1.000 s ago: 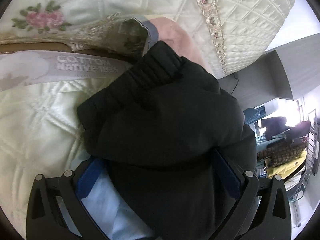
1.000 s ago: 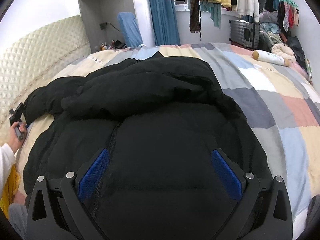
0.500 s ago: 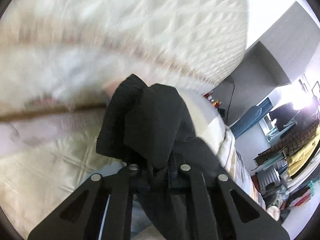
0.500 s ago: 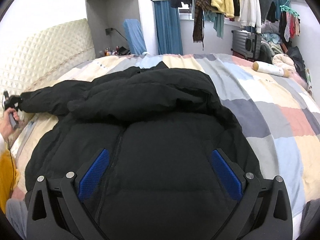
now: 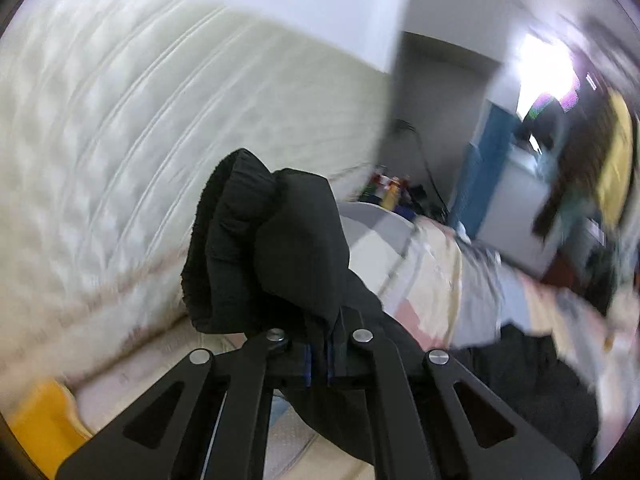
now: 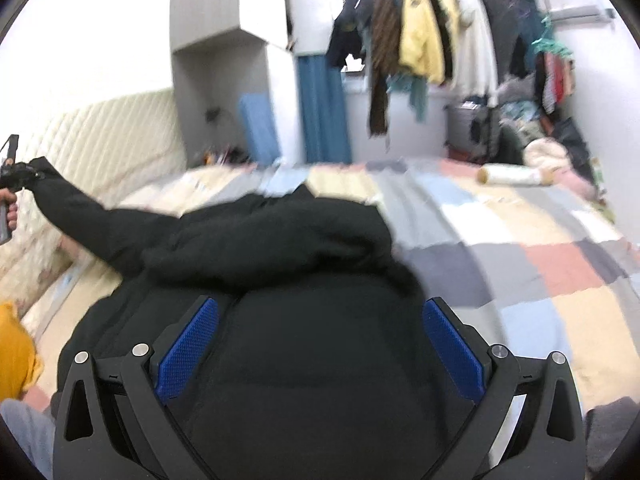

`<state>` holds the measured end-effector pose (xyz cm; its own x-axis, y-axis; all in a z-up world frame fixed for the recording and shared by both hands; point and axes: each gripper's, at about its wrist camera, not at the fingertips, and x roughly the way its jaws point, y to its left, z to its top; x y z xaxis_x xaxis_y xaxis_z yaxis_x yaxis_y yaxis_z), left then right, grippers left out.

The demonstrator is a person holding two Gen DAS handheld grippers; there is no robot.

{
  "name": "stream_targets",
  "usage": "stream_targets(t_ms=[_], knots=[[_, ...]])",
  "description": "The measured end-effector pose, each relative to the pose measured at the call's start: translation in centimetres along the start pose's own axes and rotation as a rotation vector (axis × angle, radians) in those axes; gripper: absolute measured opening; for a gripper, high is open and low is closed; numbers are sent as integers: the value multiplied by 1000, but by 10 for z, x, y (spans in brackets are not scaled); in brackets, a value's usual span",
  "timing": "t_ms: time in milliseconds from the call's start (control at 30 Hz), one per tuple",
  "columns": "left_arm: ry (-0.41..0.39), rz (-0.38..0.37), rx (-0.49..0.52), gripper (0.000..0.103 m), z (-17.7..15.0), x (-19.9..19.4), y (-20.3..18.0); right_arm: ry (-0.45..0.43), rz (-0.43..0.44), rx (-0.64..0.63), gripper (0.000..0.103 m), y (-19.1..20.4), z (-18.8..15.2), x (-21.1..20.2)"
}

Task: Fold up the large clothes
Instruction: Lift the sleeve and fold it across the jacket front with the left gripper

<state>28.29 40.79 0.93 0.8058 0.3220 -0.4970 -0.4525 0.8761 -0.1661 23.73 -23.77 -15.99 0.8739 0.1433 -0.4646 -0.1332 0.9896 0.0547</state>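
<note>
A: Left gripper: jaws pressed together, pinching the cuff end of the black jacket's sleeve. The cuff bunches up just ahead of the fingertips, held clear of the bed.

B: And behind the cuff?

A: The cream quilted headboard, blurred. Right of the gripper, the patchwork bedspread runs away toward a blue curtain.

B: Right gripper: jaws spread wide, blue pads apart, nothing pinched. The black jacket lies directly below and ahead of it, body flat on the bedspread, hood folded over the shoulders.

A: The sleeve from that view?

B: It stretches far left of the right gripper, raised off the bed, its end at the left gripper, which a hand holds at the frame edge. Beyond the jacket: more bedspread, a pale roll to the far right, and hanging clothes above.
</note>
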Motion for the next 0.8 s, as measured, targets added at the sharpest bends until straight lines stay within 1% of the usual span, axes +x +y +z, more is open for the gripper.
stream_targets(t_ms=[33,100,200,233,300,367,433,533,600,633,667,700,733,800], knots=[[-9,-10,27,4,3,-8,-15,-4,-2,12,103,-6,0,-2],[-25,-38,41,4,8,-18,-38,14,13,42,103,-15,-1,-2],[-47,-95,88,4,18,-40,-81,12,-14,1,103,-14,-2,-5],[-54,-107,109,4,19,-41,-96,5,-17,-8,103,-13,-2,-6],[-70,-141,141,4,22,-50,-128,-8,-3,-10,103,-14,-1,-9],[-81,-151,162,4,25,-59,-159,-16,6,-4,103,-17,-1,-11],[-85,-184,171,4,20,-65,-189,-28,4,-2,103,-21,-2,-15],[-82,-237,208,5,7,-71,-234,-36,8,8,103,-26,-3,-17],[-84,-275,277,5,-11,-75,-276,-44,-10,-2,103,-28,-3,-21],[-95,-283,302,5,-17,-79,-288,-52,-19,-14,103,-27,-4,-25],[-122,-307,337,5,-31,-83,-308,-64,-26,-25,103,-28,-5,-29],[-131,-321,360,5,-39,-84,-319,-82,-32,-35,103,-28,-6,-33],[-132,-345,389,5,-53,-83,-336,-90,-33,-39,103,-28,-6,-35],[-111,-392,428,5,-79,-79,-365,-102,-29,-42,103,-30,-7,-38]])
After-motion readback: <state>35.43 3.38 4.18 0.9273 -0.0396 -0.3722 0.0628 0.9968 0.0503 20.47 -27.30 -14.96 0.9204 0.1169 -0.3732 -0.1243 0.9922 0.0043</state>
